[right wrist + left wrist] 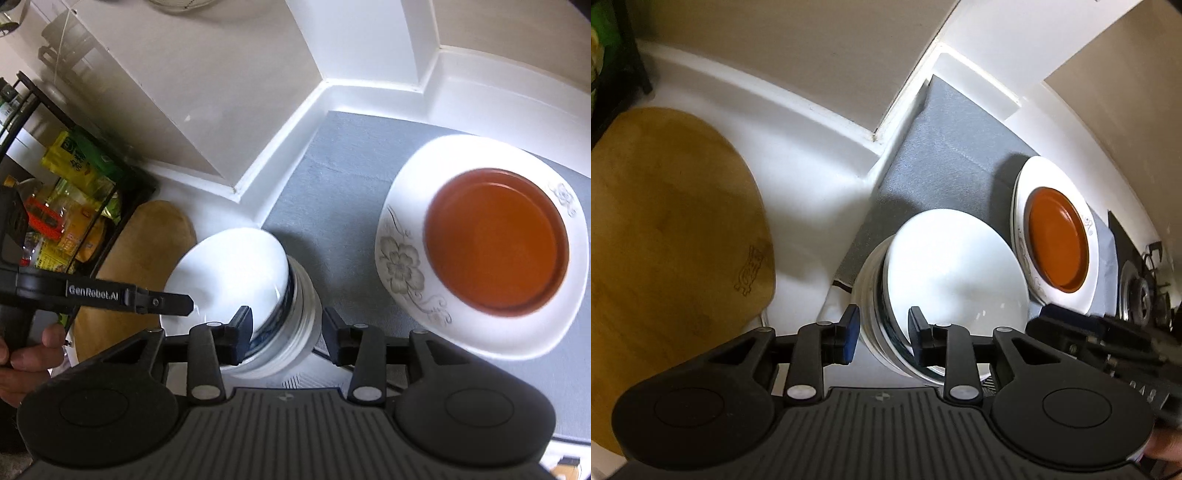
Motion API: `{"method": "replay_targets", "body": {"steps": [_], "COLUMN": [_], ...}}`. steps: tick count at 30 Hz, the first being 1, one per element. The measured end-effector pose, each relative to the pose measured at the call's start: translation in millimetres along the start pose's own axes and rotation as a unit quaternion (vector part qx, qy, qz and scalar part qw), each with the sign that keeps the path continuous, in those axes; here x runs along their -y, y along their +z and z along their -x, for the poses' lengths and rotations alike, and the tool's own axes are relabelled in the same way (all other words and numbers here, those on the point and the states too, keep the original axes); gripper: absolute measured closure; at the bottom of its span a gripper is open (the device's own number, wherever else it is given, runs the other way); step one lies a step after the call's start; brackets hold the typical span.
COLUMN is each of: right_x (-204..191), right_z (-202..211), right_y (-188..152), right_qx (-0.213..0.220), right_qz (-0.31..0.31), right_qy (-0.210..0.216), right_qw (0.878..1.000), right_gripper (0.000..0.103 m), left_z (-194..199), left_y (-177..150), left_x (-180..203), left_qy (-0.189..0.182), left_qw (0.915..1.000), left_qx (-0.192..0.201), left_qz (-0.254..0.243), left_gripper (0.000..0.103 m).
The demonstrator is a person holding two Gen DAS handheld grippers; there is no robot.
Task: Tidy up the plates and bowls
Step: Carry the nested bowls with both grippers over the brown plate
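Left wrist view first: the left gripper (883, 334) has its jaws spread, straddling the near rim of a stack of white glazed bowls (945, 280) that sits dead ahead at twelve o'clock, on the edge of a grey woven mat (945, 147); whether either blue pad touches the rim I cannot tell. At two o'clock a round orange plate (1057, 242) lies nested in a white floral-printed dish (1082, 295), and a pale wooden cutting board (672, 221) lies at nine o'clock. Right wrist view next: the right gripper (287, 330) is likewise open and empty, with the bowl stack between its fingers and slightly toward eleven o'clock, so both arms look about equally near. Legible writing: "GenRobot.AI" on the left gripper's arm at nine o'clock.
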State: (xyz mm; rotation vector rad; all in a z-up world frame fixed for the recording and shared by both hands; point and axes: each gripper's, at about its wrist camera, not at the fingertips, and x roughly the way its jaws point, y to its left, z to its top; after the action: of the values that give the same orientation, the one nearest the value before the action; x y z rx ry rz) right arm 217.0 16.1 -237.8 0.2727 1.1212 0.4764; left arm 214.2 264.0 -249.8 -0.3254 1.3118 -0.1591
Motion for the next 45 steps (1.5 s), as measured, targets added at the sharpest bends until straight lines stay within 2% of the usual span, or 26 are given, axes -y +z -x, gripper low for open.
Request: {"method": "replay_targets", "body": {"steps": [2,4,8,11,14,15,18,21,25,30,32,37,42,44,45], "right_x": [0.6,3.8,16.7,24.2,34.2,35.8,39.0,45.2,50.3,51.5,53.7,57.3,53.0,51.4,50.4], "right_z": [2.3,0.9,2.9,-1.9,-12.0,-16.0,-26.6,-36.9,-47.7,-54.2,-57.6,-67.5,-82.6,-87.6,-89.8], "right_y": [-5.1,-8.7,-8.6,-5.7,-2.8,-2.0,-3.4,-6.8,-14.1,-21.6,-22.2,-25.0,-26.5,-26.7,-26.5], "right_qx": [0.004,0.004,0.011,0.023,0.022,0.020,0.013,0.003,-0.002,-0.001,0.002,-0.007,-0.017,-0.020,-0.020], "right_qz": [0.011,0.026,0.012,-0.004,-0.048,-0.062,-0.079,-0.106,-0.145,-0.164,-0.174,-0.190,-0.197,-0.193,-0.190], "right_qy": [0.015,0.028,0.059,0.070,0.092,0.099,0.114,0.131,0.136,0.140,0.136,0.130,0.128,0.125,0.124], "right_qw": [1.000,0.999,0.998,0.997,0.994,0.993,0.990,0.986,0.980,0.976,0.975,0.973,0.972,0.973,0.974], "right_gripper": [0.045,0.044,0.043,0.037,0.035,0.035,0.033,0.031,0.028,0.026,0.024,0.023,0.019,0.019,0.019], "left_z": [0.5,-0.4,4.7,0.0,-4.4,-6.5,-16.0,-30.2,-39.7,-41.8,-43.5,-48.3,-45.4,-45.2,-44.5], "left_y": [-2.2,-2.9,-6.5,-3.2,-2.9,-3.3,-5.3,-8.8,-14.0,-17.0,-15.3,-18.0,-17.2,-17.0,-16.6], "left_x": [1.5,1.1,0.6,-1.6,-6.1,-7.5,-7.9,-12.0,-10.6,-11.8,-14.7,-22.1,-22.8,-21.4,-20.6], "left_qy": [0.006,0.016,0.020,0.003,0.042,0.046,0.035,0.014,-0.028,-0.034,-0.041,-0.034,-0.034,-0.038,-0.045], "left_qw": [0.9999,0.9995,0.9973,0.9975,0.9955,0.9950,0.9959,0.9942,0.9952,0.9962,0.9953,0.9954,0.9964,0.9965,0.9964], "left_qx": [0.007,0.008,0.020,0.018,0.017,0.014,-0.007,-0.030,-0.034,-0.029,-0.032,-0.029,-0.022,-0.020,-0.016], "left_qz": [0.008,0.026,0.067,0.069,0.084,0.088,0.083,0.102,0.087,0.075,0.082,0.084,0.074,0.072,0.070], "left_gripper": [0.072,0.071,0.073,0.064,0.062,0.056,0.051,0.049,0.049,0.047,0.043,0.025,0.024,0.028,0.035]}}
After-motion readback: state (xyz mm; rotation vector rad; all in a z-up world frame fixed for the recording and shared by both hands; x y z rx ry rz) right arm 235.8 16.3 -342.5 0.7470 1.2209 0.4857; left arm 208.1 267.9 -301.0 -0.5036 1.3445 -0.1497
